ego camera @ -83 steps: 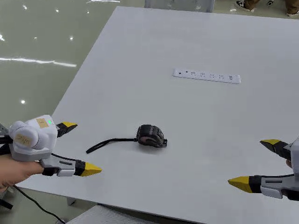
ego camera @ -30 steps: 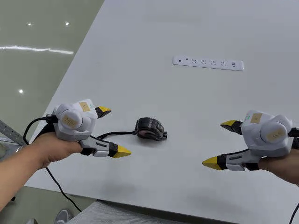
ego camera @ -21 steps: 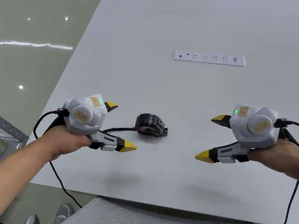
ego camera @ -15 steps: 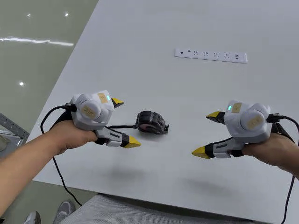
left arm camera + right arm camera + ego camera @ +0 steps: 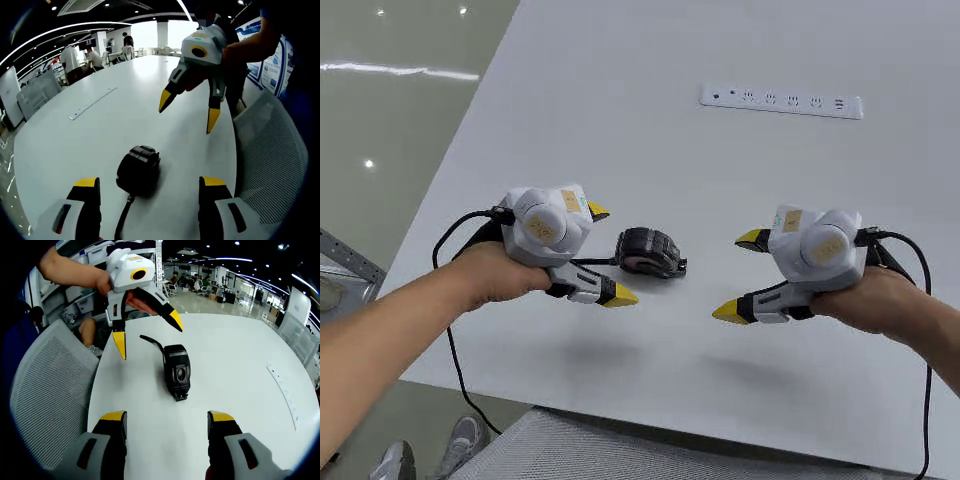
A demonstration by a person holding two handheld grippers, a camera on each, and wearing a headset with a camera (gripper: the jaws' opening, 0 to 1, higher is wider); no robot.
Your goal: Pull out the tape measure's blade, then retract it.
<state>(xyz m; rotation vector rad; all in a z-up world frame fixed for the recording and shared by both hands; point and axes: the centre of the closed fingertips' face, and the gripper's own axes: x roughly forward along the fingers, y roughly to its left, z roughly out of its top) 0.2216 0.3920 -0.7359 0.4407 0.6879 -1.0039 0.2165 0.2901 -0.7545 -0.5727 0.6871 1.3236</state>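
Observation:
A black tape measure (image 5: 650,251) with a black wrist strap lies on the white table (image 5: 650,120), its blade wound in. My left gripper (image 5: 608,253) hangs open just left of it, its yellow tips to either side of the strap end. In the left gripper view the tape measure (image 5: 138,169) sits just ahead of the open jaws, with the right gripper (image 5: 186,110) beyond it. My right gripper (image 5: 740,275) is open a short way to the right, pointing at the case. The right gripper view has the tape measure (image 5: 177,371) ahead and the left gripper (image 5: 147,333) behind it.
A white power strip (image 5: 781,101) lies farther back on the table. The table's near edge runs close below both hands, with a grey mesh chair (image 5: 620,450) under it. Cables trail from both grippers. People sit at desks far off in the room.
Both grippers have moved inward toward the tape measure, the left one now flanking its strap end. The tape measure has stayed in place. The head camera has shifted slightly.

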